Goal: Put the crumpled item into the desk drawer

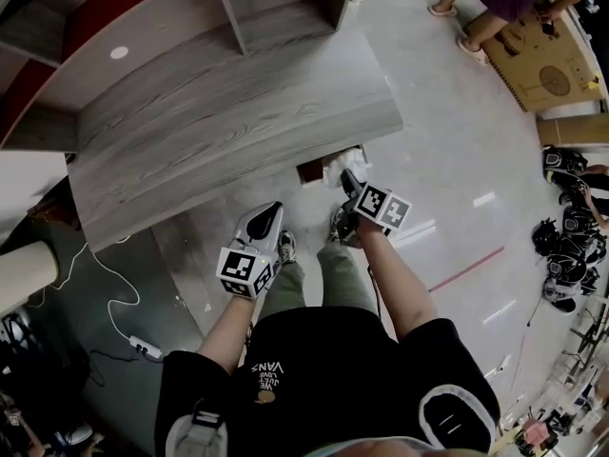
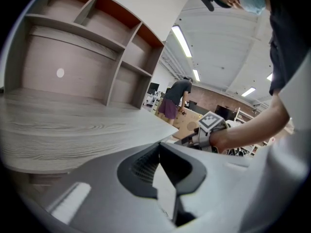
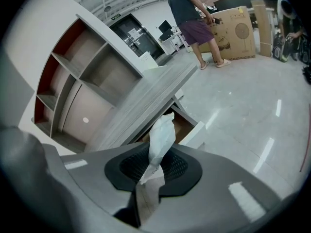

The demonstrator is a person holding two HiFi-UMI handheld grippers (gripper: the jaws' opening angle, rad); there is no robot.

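Observation:
A white crumpled item (image 3: 161, 137) stands pinched in my right gripper (image 3: 149, 174), its upper part sticking out past the jaws. In the head view the right gripper (image 1: 348, 183) holds the crumpled item (image 1: 337, 165) at the open desk drawer (image 1: 312, 170), which juts from under the grey wooden desk top (image 1: 238, 112). The right gripper view shows the drawer (image 3: 195, 135) just beyond the item, brown inside with a white front. My left gripper (image 1: 269, 211) hangs lower left over the floor, apart from the drawer. Its jaws (image 2: 159, 152) are shut with nothing in them.
Shelving (image 1: 190, 12) rises behind the desk. A power strip (image 1: 145, 348) and white cable lie on the floor at left. A person (image 1: 490, 8) stands by a cardboard box (image 1: 547, 60) at far right, with black gear (image 1: 566, 246) below it.

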